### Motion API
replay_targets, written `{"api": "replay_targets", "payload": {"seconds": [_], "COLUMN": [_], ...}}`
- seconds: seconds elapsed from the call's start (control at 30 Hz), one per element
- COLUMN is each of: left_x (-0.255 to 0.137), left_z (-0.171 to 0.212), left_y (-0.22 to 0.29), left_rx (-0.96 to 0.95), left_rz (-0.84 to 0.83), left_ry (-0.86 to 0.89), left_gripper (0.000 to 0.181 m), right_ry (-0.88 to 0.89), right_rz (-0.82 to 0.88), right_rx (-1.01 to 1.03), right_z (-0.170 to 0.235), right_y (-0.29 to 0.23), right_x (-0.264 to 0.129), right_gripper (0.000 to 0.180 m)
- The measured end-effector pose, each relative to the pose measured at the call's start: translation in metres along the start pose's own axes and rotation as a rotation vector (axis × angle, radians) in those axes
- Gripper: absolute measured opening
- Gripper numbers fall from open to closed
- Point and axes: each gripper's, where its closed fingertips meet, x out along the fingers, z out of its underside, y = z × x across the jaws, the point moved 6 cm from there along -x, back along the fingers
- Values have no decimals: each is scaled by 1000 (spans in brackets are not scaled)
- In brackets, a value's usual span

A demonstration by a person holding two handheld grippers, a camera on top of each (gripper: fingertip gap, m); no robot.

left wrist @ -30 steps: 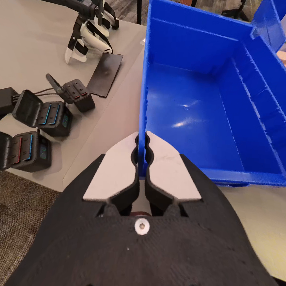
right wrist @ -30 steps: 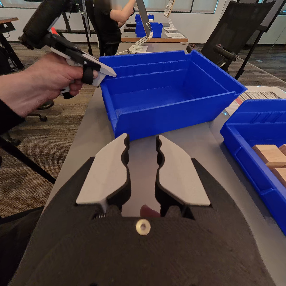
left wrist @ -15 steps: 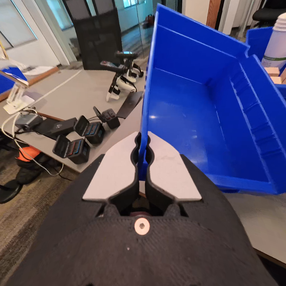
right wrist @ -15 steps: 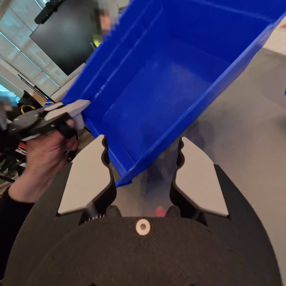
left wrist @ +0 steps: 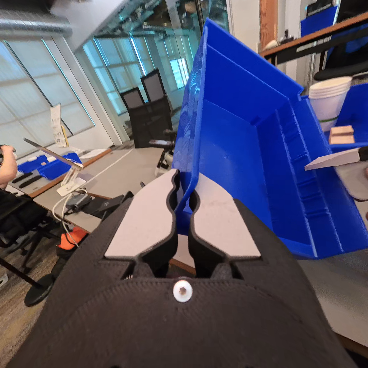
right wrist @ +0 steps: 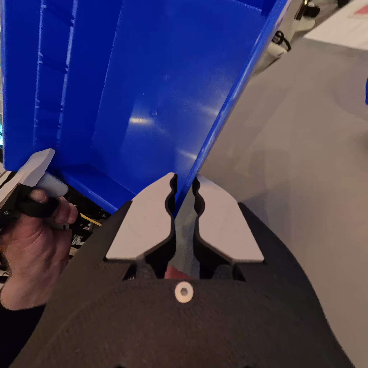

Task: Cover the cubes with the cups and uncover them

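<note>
An empty blue bin is held tilted above the grey table. My left gripper is shut on one side wall of the bin. My right gripper is shut on another wall of the same bin. A stack of white cups and wooden cubes sit in a second blue bin at the far right. One finger of the right gripper shows in the left wrist view. The left gripper, held by a hand, shows in the right wrist view.
A neighbouring desk at the left holds a white stand, cables and black devices. A person's arm shows at the far left. Black chairs stand by the windows. Bare grey tabletop lies right of the bin.
The blue bin has been raised and tipped up off the table. My right gripper went from open to shut on its wall. My left gripper kept its hold and rose with the bin.
</note>
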Motion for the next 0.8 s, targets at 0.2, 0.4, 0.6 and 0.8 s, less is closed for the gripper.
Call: {"api": "replay_targets", "payload": {"seconds": [0.2,0.4,0.6,0.8], "left_x": [-23,-28,-30,-41], "left_z": [-54,-102,-132,-144], "left_y": [12,74,190,333], "left_rx": [34,26,7,-48], "left_rz": [24,183,500,874], "left_ry": [178,317,393,389], "left_gripper": [8,10,13,13], "right_ry": [75,184,289,365], "right_rz": [16,137,401,725], "right_rx": [-141,-190,-151,-8], "right_z": [-37,-58,-36,27], "right_y": [-29,-28,-7,8], "right_x": [-53,-158,-313,-464], "right_gripper": [9,10,10,10]}}
